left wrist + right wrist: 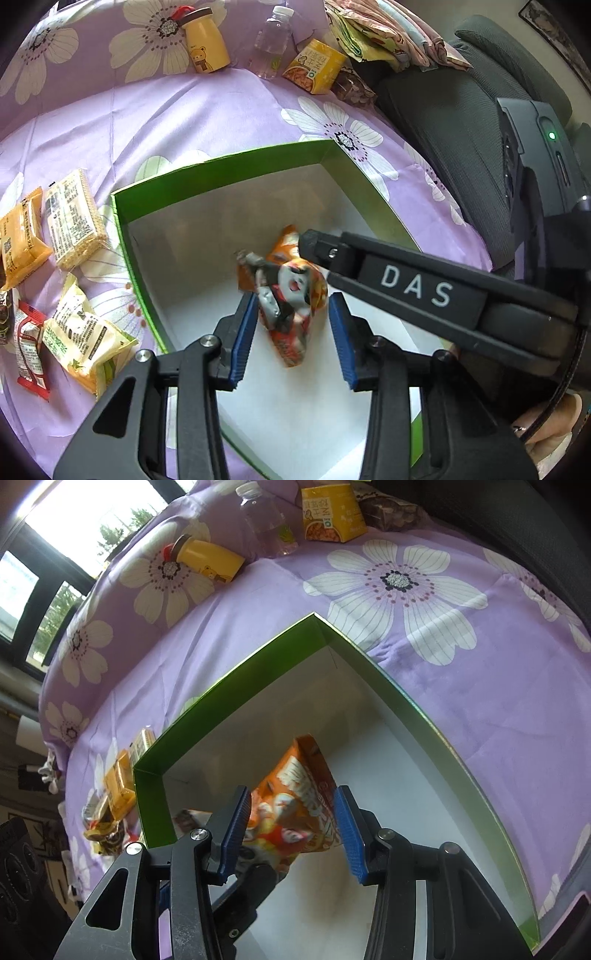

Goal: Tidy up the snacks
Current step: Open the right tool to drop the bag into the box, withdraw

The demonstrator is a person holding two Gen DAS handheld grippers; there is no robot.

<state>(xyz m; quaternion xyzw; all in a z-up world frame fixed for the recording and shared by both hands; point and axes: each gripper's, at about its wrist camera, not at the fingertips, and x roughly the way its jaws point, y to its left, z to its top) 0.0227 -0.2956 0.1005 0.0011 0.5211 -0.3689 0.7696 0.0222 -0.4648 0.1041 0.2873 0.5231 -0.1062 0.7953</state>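
An orange snack bag [291, 291] hangs inside the green box [221, 162] with the white floor, blurred in the left wrist view. My left gripper [292, 306] stands open around the bag's lower part, a thin gap showing at its right blue pad. One finger [369, 266] of my right gripper reaches in from the right to the bag's top. In the right wrist view my right gripper [291, 797] is shut on the orange snack bag [295, 805], both blue pads against its sides, above the green box [258, 661]. A dark finger [258, 882] of the left gripper shows under the bag.
Left of the box on the purple flowered cloth lie a cracker pack [74, 218], an orange packet [22, 240], a yellow-green packet [85, 336] and a red packet [29, 350]. Behind stand a yellow bear bottle [207, 44], a water bottle [273, 40] and a yellow carton [314, 66]. A dark chair [461, 110] is at the right.
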